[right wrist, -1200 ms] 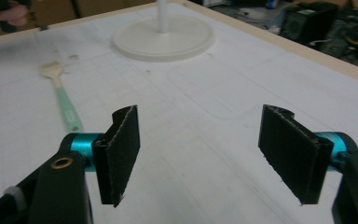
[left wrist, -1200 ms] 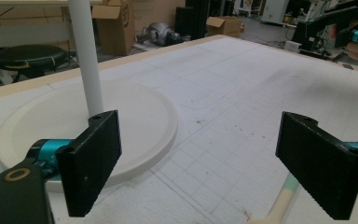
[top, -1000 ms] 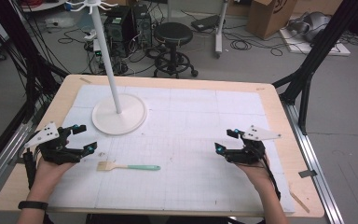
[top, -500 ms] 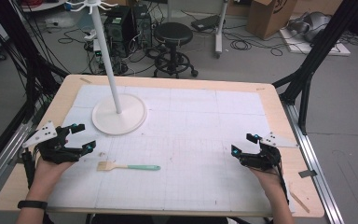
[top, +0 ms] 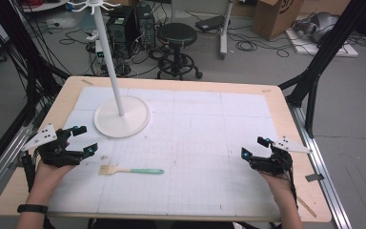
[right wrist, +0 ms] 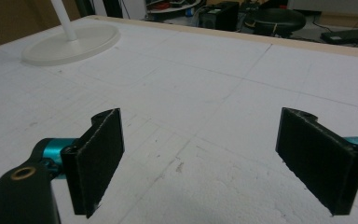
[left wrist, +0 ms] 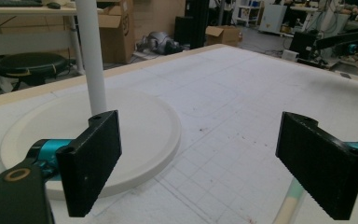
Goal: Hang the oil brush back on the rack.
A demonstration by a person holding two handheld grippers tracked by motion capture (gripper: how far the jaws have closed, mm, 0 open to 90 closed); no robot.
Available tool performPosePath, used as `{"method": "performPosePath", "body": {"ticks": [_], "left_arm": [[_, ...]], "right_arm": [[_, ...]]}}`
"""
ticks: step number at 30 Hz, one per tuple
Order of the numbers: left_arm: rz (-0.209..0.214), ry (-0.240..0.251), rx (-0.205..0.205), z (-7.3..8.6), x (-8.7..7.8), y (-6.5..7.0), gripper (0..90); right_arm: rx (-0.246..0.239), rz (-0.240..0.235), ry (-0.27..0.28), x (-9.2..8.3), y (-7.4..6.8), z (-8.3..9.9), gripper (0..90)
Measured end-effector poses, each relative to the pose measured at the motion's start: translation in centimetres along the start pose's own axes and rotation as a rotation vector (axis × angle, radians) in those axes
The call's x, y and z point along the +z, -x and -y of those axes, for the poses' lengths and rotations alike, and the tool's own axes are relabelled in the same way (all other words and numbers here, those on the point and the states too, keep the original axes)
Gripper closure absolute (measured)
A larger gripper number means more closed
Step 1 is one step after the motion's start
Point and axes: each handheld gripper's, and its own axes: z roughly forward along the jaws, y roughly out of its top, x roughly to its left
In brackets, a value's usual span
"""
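A brush (top: 131,170) with a mint-green handle lies flat on the white mat, near the front left. Just left of it my left gripper (top: 86,140) rests low and open, with nothing between its jaws (left wrist: 200,163). The brush handle (left wrist: 289,203) shows behind its right jaw. A white stand with a round base (top: 133,119) and a thin pole (top: 109,57) rises behind the left gripper. My right gripper (top: 253,147) sits near the front right of the mat. Its jaws (right wrist: 200,158) have just been opening and stand wide with only bare mat between them.
The white gridded mat (top: 200,124) covers a wooden table (top: 286,109) with metal rails along both sides. Beyond the far edge stand a black stool (top: 176,36), computer cases (top: 128,24), cables and a cardboard box (top: 276,16). Black frame legs (top: 314,76) stand at the right.
My right hand has shifted to the right and a little nearer the front edge, and its jaws have spread slightly wider. The left hand, brush and stand have stayed put.
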Motion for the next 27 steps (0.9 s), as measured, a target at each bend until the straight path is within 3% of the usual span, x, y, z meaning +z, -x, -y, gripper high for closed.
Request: {"method": "performPosePath", "body": {"ticks": [9, 10, 21, 27], "left_arm": [[0.033, -0.016, 0.033, -0.6, 0.1, 0.5, 14.7], [0.045, -0.034, 0.051, -0.5, 0.2, 0.8, 14.7], [0.116, -0.102, 0.084, 0.1, 2.3, 2.5, 14.7], [0.156, -0.167, 0.102, 0.8, 3.4, 3.3, 15.5]], "right_arm": [[0.000, 0.008, 0.001, -0.2, 0.5, 0.1, 14.4], [0.005, 0.011, 0.010, -0.4, 0.6, 0.1, 14.4], [0.004, 0.015, 0.014, -0.3, 0.7, 0.0, 14.4], [0.011, 0.016, 0.019, -0.5, 0.8, 0.0, 14.4]]}}
